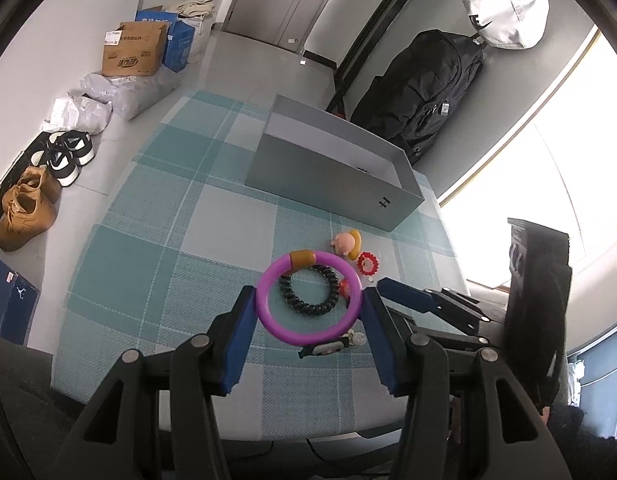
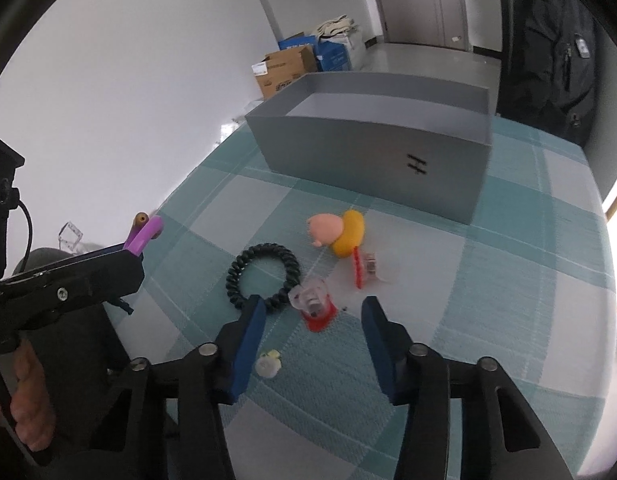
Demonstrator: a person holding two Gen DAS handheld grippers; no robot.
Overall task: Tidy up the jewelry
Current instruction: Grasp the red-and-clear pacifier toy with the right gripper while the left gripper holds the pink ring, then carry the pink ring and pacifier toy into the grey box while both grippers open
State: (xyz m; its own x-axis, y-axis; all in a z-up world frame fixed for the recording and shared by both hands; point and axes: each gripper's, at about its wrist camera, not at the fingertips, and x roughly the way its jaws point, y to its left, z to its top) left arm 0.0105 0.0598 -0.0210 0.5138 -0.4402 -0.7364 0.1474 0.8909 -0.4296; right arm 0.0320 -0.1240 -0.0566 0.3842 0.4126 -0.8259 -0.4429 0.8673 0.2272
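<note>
You are working over a teal-and-white checked cloth on the table. The largest item on it is the open grey box, at the far side, with a small dark mark like a double-barred "H" on its near wall; it reads as a logo, not as words. On the floor to the far left, a brown carton and a blue carton carry print too blurred to read. A white bag hanging at the far right shows a dark logo. Your left gripper grips the purple bangle, its blue pads pressed to the ring's left and right sides, near the table's near edge. The black coil hair tie lies on the cloth. Your right gripper has its jaws parted around a small clear and red trinket, with gaps at both pads. Just beyond lie a pink-and-yellow toy figure and a red clip.
</note>
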